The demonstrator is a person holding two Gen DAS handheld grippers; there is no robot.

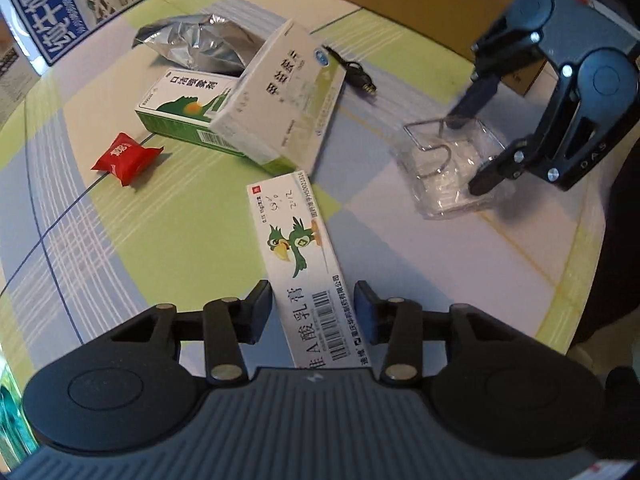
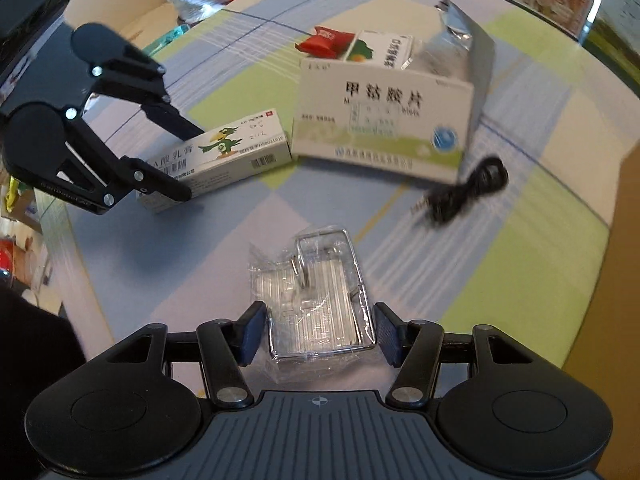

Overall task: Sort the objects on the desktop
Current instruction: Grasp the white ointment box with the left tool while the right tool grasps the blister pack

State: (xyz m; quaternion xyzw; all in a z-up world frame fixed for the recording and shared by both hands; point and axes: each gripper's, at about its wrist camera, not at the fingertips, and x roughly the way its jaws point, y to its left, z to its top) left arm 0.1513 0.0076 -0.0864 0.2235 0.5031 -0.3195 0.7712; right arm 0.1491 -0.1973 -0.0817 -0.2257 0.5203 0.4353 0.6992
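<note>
Two grippers work your checked counter [image 1: 400, 248]. A red candy packet [image 1: 126, 158] lies towards its left edge, then a green box [image 1: 180, 112] with a white box [image 1: 280, 100] leaning on it. Your left gripper [image 1: 313, 307] has released jaws straddling the bird-printed ointment box [image 1: 306, 264]. Towards the right edge, your right gripper [image 2: 320, 334] spreads its jaws around the clear-wrapped wire hook packet [image 2: 320, 300], not clenched.
</note>
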